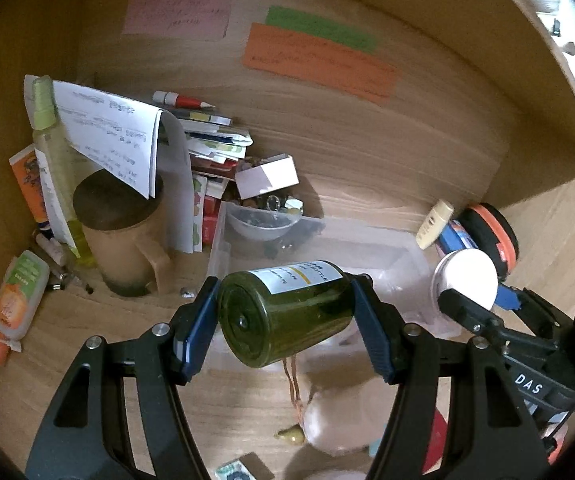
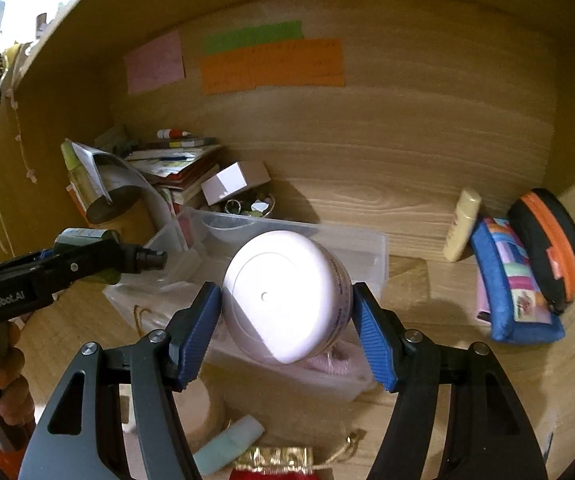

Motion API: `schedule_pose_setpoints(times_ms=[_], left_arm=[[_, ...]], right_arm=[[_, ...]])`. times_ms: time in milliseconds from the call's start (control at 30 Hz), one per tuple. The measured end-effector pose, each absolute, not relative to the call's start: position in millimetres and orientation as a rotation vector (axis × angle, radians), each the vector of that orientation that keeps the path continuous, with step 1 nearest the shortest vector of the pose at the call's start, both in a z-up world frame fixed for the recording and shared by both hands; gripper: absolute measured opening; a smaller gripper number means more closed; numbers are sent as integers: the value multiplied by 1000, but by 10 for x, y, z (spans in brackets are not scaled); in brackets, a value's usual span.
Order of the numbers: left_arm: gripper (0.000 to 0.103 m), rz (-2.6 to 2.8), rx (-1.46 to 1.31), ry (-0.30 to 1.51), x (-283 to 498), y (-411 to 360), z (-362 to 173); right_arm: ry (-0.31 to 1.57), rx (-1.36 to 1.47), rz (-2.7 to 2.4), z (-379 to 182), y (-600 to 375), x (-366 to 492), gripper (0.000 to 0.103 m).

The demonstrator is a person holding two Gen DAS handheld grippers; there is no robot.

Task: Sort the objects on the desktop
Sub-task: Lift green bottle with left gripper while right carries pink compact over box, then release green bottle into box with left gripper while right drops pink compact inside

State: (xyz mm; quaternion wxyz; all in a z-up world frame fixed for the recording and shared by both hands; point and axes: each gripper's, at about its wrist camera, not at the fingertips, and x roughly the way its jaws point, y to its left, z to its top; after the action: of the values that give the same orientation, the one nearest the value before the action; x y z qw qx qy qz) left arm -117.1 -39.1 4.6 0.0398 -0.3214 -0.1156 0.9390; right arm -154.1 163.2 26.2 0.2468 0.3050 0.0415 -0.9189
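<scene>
My left gripper (image 1: 285, 316) is shut on a dark green glass bottle (image 1: 283, 312) with a white label, held on its side above the clear plastic bin (image 1: 403, 256). It also shows in the right wrist view (image 2: 87, 256), at the left, with its black cap pointing at the bin. My right gripper (image 2: 287, 312) is shut on a round white jar (image 2: 287, 296), held over the clear plastic bin (image 2: 367, 240). The jar shows in the left wrist view (image 1: 467, 280) at the right.
A tan mug (image 1: 127, 236), papers, a yellow spray bottle (image 1: 53, 152), a stack of books (image 1: 215, 140) and a white box (image 1: 267, 176) crowd the back left. A cream tube (image 2: 461, 224), a blue pouch (image 2: 515, 292) and a black-orange case (image 2: 547, 244) stand at the right. Sticky notes hang on the back wall.
</scene>
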Motion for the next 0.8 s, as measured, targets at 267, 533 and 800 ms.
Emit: schedule_pose_setpoints(times_ms=[267, 533, 800], left_arm=[[65, 2896, -1070, -331, -1548, -351, -105], [65, 2883, -1173, -290, -1814, -285, -339], [65, 2878, -1207, -204, -1891, -195, -424]], right_arm=[[176, 912, -2484, 100, 1419, -1835, 63], [178, 991, -2461, -113, 1418, -2004, 63], [157, 1024, -2435, -223, 1447, -2023, 63]])
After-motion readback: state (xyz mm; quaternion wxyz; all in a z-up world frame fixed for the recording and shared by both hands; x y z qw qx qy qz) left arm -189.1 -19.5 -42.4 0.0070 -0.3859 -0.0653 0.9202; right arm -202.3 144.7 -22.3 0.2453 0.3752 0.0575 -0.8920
